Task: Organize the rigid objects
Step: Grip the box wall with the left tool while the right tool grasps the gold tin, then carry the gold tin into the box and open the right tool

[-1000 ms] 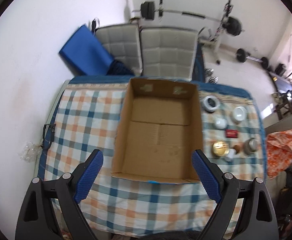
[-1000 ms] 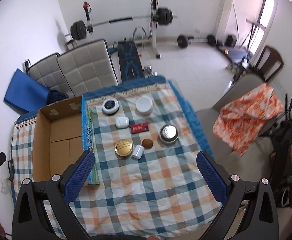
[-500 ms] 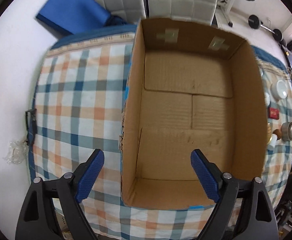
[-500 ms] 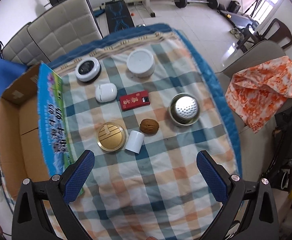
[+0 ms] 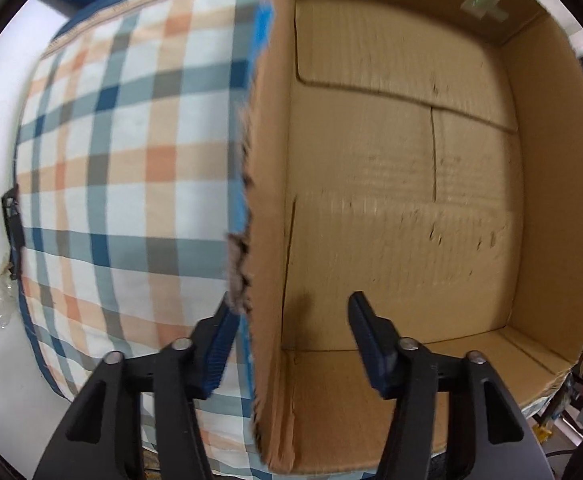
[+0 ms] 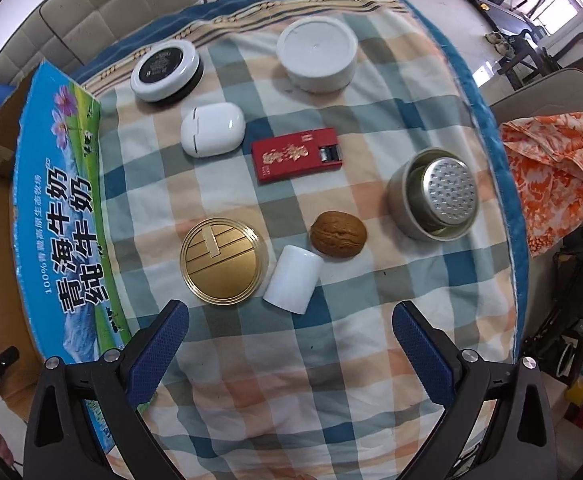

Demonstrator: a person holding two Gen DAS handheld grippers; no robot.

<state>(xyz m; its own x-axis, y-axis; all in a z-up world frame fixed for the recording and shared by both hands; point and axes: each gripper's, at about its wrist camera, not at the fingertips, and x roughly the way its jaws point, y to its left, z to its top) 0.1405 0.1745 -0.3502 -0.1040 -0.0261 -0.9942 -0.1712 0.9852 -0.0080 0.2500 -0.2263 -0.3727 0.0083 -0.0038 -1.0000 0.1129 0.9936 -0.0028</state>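
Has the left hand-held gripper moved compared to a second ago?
Yes. The left hand-held gripper has dropped toward the cardboard box, which now fills its view. Its closing jaws straddle the box's left wall, not yet pressing it.

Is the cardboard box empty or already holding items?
Empty: the left wrist view shows only the bare floor of the cardboard box.

An open cardboard box (image 5: 403, 208) is sitting empty at the left. Beside it are lying a black-topped round tin (image 6: 166, 69), a white jar (image 6: 317, 53), a white earbud case (image 6: 212, 129), a red pack (image 6: 296, 155), a metal strainer cup (image 6: 435, 194), a walnut (image 6: 338, 234), a gold lid (image 6: 222, 260) and a tipped white cylinder (image 6: 293, 279) touching it.
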